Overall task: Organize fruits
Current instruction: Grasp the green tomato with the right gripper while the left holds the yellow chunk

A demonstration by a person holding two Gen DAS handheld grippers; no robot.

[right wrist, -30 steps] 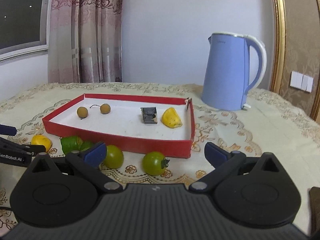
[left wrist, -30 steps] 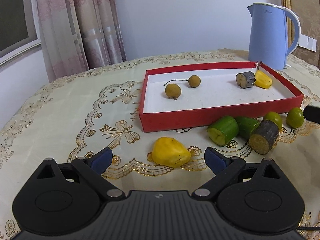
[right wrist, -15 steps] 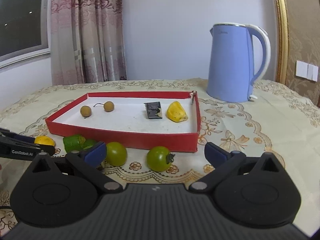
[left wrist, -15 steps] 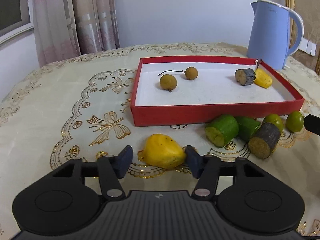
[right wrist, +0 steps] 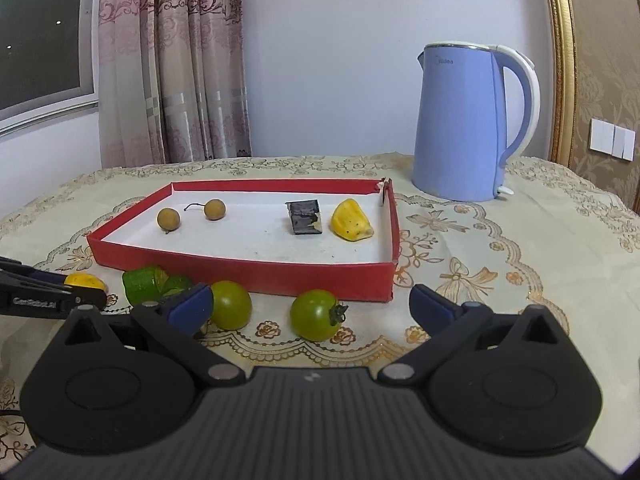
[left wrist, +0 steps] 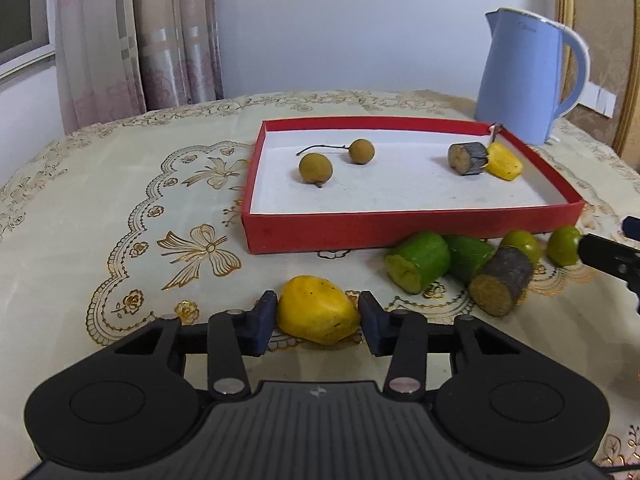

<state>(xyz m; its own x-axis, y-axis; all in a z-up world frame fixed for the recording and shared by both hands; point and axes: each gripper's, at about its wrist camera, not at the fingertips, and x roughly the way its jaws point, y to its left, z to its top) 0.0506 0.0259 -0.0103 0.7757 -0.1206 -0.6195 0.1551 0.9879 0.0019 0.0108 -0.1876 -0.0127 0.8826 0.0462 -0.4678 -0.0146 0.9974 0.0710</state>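
Left gripper (left wrist: 318, 317) clamped on yellow fruit (left wrist: 316, 314) before red tray (left wrist: 404, 229); right gripper (right wrist: 310, 305) spread wide near green tomato (right wrist: 315, 314).

We see a pale wall (right wrist: 340, 60), pink patterned curtains (right wrist: 172, 60) beside a dark window (right wrist: 40, 32), and a lace-clothed tabletop (right wrist: 500, 248)
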